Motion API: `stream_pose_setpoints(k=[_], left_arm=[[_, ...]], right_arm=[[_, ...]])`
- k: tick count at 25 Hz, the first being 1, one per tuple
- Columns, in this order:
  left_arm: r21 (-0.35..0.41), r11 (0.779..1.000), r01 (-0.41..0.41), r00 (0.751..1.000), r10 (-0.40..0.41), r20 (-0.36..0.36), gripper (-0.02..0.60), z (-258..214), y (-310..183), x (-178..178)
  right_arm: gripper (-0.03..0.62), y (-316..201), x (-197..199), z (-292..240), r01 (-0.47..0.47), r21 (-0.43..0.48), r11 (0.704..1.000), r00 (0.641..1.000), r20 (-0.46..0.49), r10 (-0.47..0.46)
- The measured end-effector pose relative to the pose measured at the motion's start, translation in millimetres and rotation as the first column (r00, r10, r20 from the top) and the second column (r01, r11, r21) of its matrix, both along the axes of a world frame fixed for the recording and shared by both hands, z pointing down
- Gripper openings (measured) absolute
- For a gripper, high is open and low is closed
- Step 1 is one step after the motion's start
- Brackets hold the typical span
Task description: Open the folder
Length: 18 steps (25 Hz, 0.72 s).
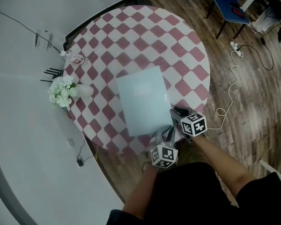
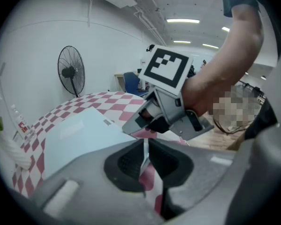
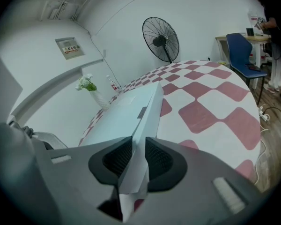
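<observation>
Both left gripper and right gripper tight on folder atop checkered table, wood floor.

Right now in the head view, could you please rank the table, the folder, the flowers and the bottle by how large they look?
Largest to smallest:
1. table
2. folder
3. flowers
4. bottle
No two look alike in size, and all sit at about table height, so nearness hardly skews the order.
</observation>
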<state>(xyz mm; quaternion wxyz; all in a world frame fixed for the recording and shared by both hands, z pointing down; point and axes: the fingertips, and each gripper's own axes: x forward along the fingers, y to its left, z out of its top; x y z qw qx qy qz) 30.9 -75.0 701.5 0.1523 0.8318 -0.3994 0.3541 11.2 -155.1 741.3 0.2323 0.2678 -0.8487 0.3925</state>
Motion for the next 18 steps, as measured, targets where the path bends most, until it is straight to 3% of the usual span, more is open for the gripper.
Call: stream_pose_setpoints(k=[9,14,18], left_arm=[[0.075,0.997,0.031,0.999,-0.033,0.016,0.011,-25,-8,-11],[0.134,0.991,0.020,0.997,-0.030,0.075,0.005,-41,-12,-18],[0.150,0.988,0.047,0.995,-0.059,0.082,0.003,-46,-14,-23]], right_arm=[[0.086,0,-2,2,0.041,0.016,0.999,0.998,-0.042,-0.040],[0.089,1,-1,2,0.040,0.005,0.999,0.998,-0.050,-0.039],[0.089,1,-1,2,0.026,0.003,1.000,0.998,-0.054,-0.026]])
